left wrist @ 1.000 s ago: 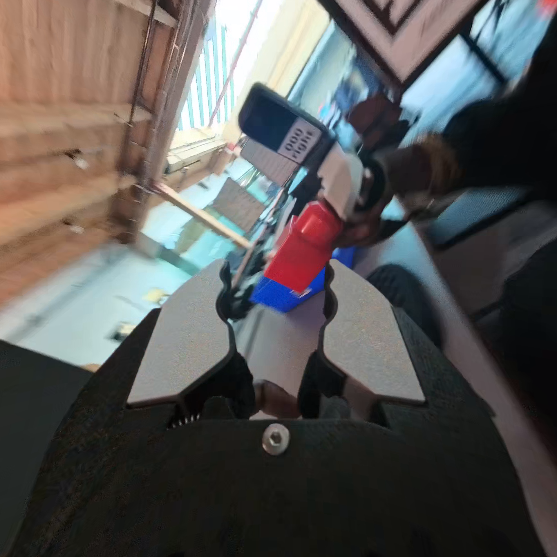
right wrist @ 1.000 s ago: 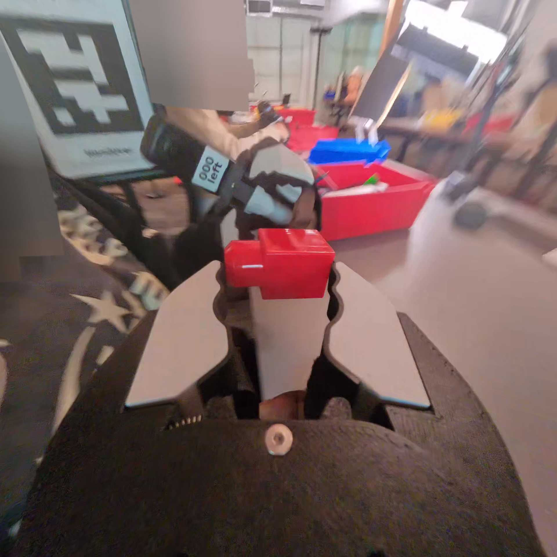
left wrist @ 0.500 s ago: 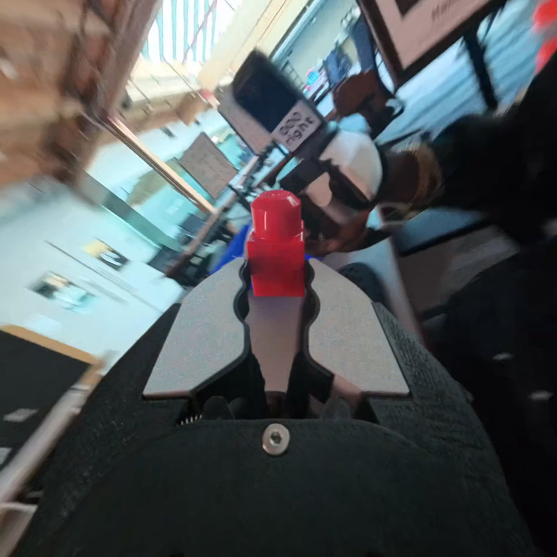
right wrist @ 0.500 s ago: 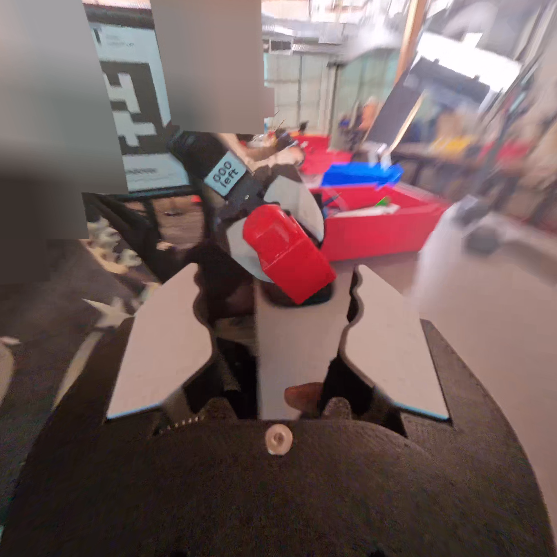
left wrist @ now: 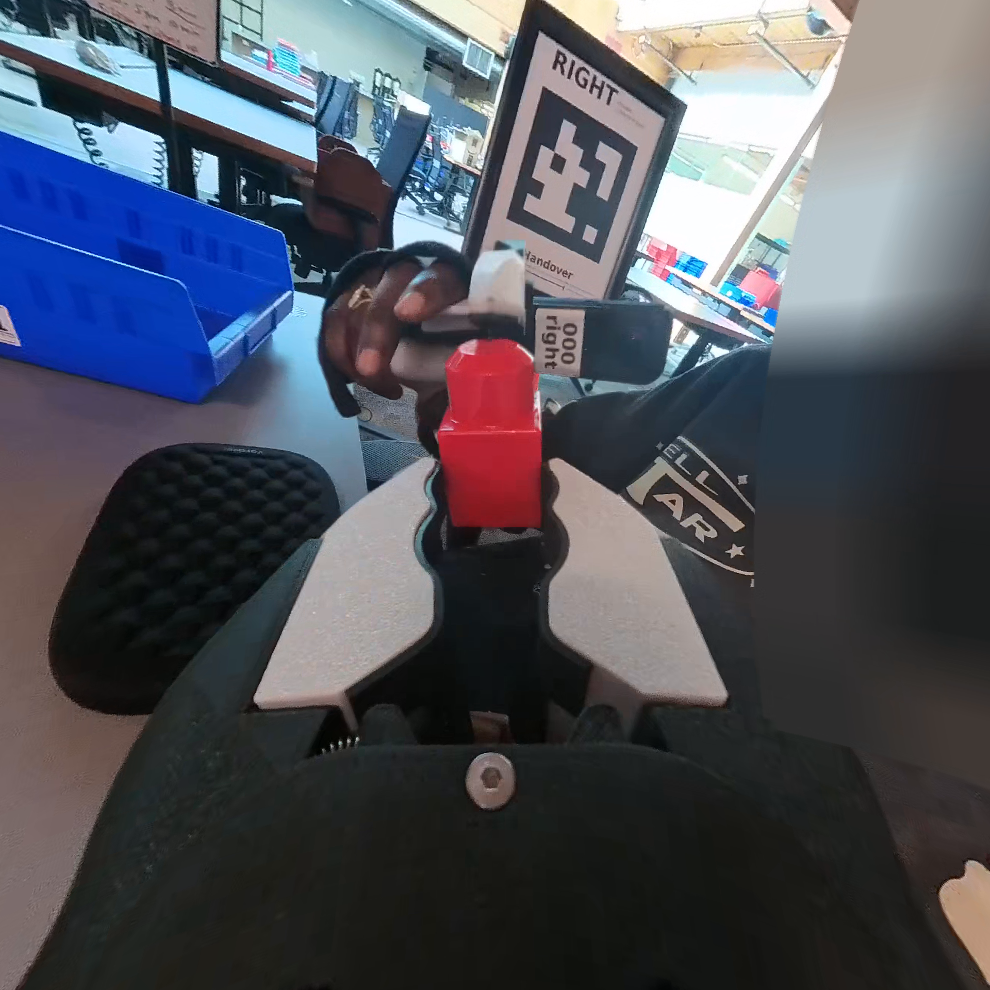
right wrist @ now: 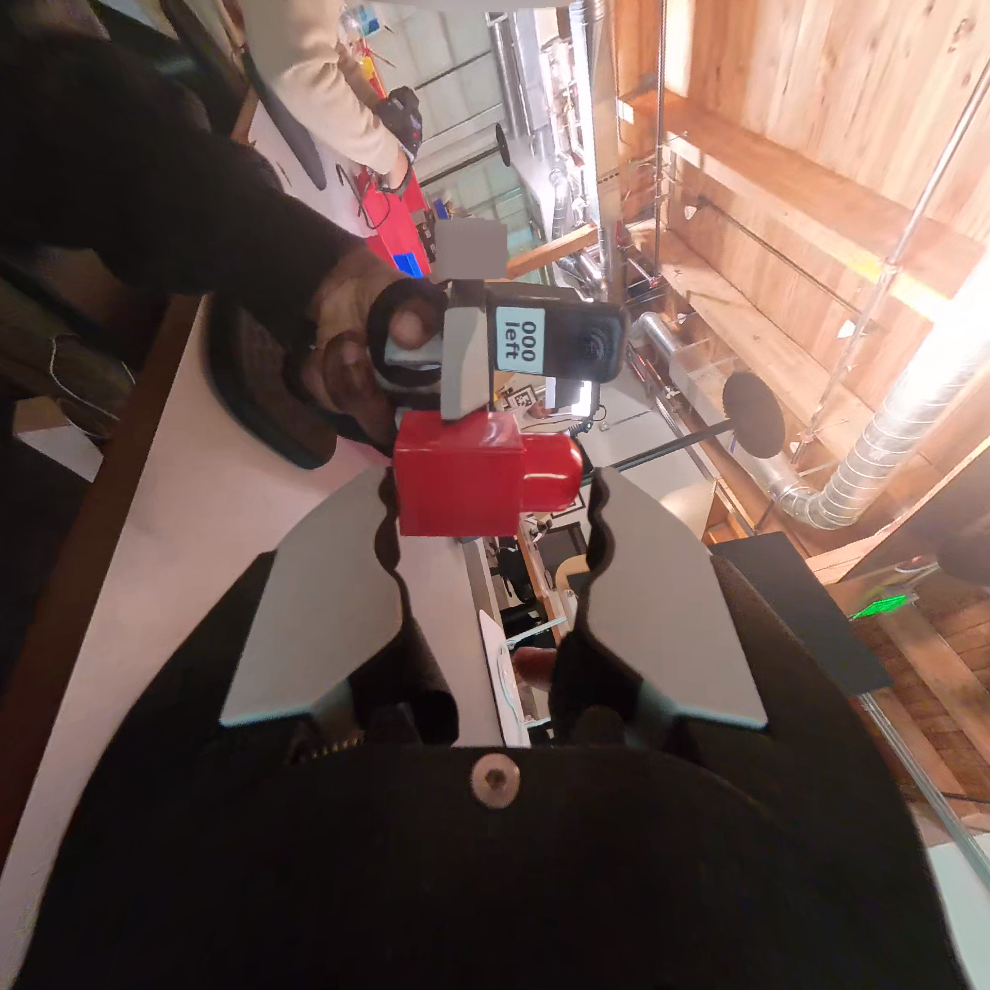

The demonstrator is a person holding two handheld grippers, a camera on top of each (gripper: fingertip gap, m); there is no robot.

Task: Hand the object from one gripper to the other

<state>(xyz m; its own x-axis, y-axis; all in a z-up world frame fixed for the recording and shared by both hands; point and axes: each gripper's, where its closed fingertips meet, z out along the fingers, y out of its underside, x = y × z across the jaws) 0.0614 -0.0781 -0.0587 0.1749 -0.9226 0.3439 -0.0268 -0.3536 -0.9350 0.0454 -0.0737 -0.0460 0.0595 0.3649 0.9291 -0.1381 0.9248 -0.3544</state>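
A red block [left wrist: 490,477] with a round stud on top sits upright between the tips of my left gripper [left wrist: 492,485], which is shut on its square body. In the right wrist view the same block [right wrist: 455,482] lies sideways, stud to the right. My right gripper [right wrist: 490,482] is open, with its fingers spread on either side of the block and a gap at the stud end. One grey finger [right wrist: 466,364] of the left gripper presses on the block from beyond. The right gripper's camera housing [left wrist: 600,343] and the hand holding it show just behind the block.
A blue bin [left wrist: 134,300] stands on the grey table [left wrist: 80,455] at the left. A black padded mat [left wrist: 187,568] lies near the table's edge. A framed marker sign [left wrist: 573,177] stands behind the grippers. A dark sleeve [left wrist: 669,428] is on the right. Left and right tips are no more than a few centimetres apart.
One second ago my right gripper held the block and my left was open. The left then shut on the block and the right opened. Both views have rotated since.
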